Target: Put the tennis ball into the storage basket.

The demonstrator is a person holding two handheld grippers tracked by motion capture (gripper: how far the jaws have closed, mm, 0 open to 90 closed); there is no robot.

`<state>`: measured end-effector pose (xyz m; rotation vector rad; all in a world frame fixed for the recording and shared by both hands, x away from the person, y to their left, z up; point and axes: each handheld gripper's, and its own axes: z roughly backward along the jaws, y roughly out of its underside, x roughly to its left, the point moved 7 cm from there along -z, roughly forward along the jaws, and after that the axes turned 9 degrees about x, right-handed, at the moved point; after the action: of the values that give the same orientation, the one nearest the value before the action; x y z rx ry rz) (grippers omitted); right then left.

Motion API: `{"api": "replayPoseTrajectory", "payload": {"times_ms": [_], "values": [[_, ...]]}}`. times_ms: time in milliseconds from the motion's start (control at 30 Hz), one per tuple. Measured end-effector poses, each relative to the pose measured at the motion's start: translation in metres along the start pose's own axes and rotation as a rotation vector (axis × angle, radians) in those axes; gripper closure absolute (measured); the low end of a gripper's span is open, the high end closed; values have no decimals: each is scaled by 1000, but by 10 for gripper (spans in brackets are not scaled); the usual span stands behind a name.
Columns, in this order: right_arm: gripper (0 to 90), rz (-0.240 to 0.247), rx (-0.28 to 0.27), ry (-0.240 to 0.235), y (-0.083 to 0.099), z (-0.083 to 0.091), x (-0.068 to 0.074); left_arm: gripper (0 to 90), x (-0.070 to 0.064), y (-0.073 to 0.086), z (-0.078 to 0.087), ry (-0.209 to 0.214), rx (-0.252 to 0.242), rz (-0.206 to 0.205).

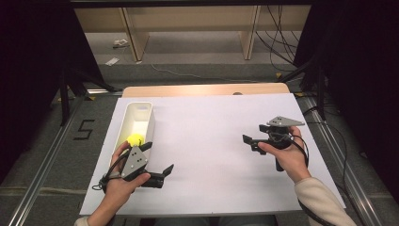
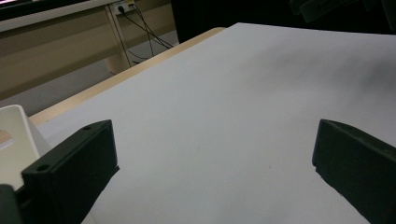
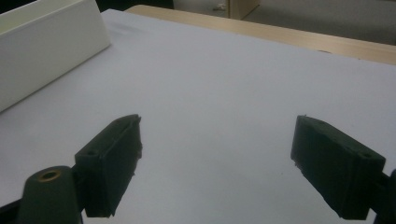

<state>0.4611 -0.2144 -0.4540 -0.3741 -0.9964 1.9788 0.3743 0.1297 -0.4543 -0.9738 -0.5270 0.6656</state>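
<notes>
A yellow ball (image 1: 135, 139) lies inside a long white bin (image 1: 128, 116) at the left of the white sheet. My left gripper (image 1: 158, 157) is held just right of the bin's near end, a little past the ball, and it is open. In the left gripper view, the left gripper (image 2: 212, 135) has its jaws wide apart over bare sheet, with the bin (image 2: 14, 135) at the left edge. My right gripper (image 1: 254, 134) hovers over the right half of the sheet, pointing left. The right gripper (image 3: 217, 130) is open and holds nothing, with the bin (image 3: 46, 42) far off.
The white sheet (image 1: 211, 141) covers most of the wooden table (image 1: 202, 89). Beyond the table's far edge stand shelf legs (image 1: 136, 37) and loose cables (image 1: 277, 42) on the floor. Metal rails (image 1: 42, 165) run along both sides.
</notes>
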Motion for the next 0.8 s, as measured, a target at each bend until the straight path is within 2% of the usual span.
{"api": "replayPoseTrajectory", "payload": {"times_ms": [800], "values": [[170, -3, 16, -9, 24, 11, 3, 0, 6, 2, -4, -9, 4, 0]]}}
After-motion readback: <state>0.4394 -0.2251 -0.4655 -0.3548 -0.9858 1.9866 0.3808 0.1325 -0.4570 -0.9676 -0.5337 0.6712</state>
